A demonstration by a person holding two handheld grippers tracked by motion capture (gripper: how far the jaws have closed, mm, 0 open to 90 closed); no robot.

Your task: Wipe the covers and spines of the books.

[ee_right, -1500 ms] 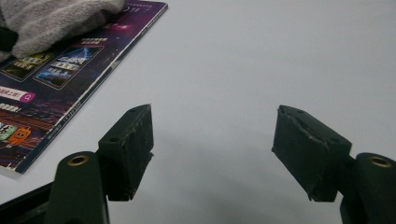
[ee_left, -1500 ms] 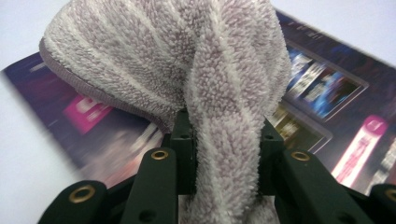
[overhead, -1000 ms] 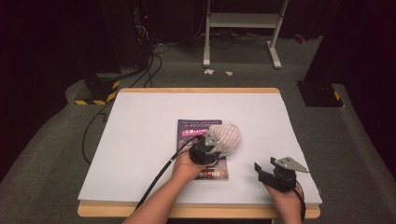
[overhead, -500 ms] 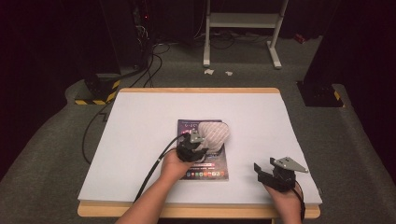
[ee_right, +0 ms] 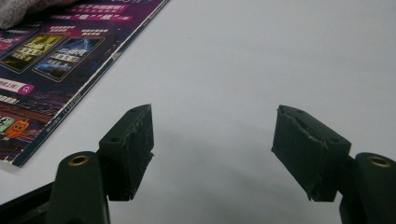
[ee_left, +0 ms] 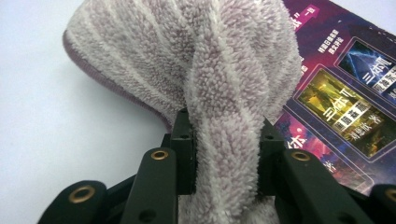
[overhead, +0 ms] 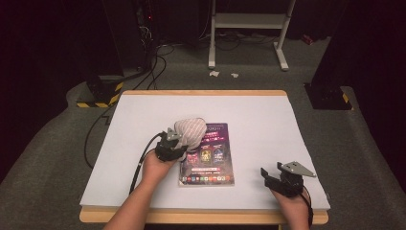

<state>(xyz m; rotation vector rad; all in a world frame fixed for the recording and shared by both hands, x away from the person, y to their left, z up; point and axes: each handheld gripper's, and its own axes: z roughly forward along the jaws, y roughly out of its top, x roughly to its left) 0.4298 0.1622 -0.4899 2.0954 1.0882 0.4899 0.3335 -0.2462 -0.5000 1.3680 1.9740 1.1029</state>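
A striped, pale grey-purple fluffy cloth (overhead: 190, 132) (ee_left: 205, 74) lies bunched over the left part of a dark purple book (overhead: 209, 154) (ee_left: 341, 98) in the middle of the white table (overhead: 268, 120). My left gripper (overhead: 178, 142) (ee_left: 226, 140) is shut on a fold of this cloth, which bulges out between the jaws. My right gripper (overhead: 275, 173) (ee_right: 215, 149) rests near the table's front right edge, jaws wide apart with nothing between them. The book's right edge (ee_right: 70, 65) and a bit of cloth (ee_right: 23, 11) lie to its far left.
The white table top has a wooden rim (overhead: 201, 93). Beyond it on the grey floor stand a white metal frame (overhead: 249, 28), dark equipment with cables (overhead: 143, 57) and a black-yellow striped block (overhead: 98, 93). A dark stand (overhead: 330, 91) is at the right.
My left gripper has dragged the cloth leftward across the book, uncovering more of the cover. The right gripper has stayed in place.
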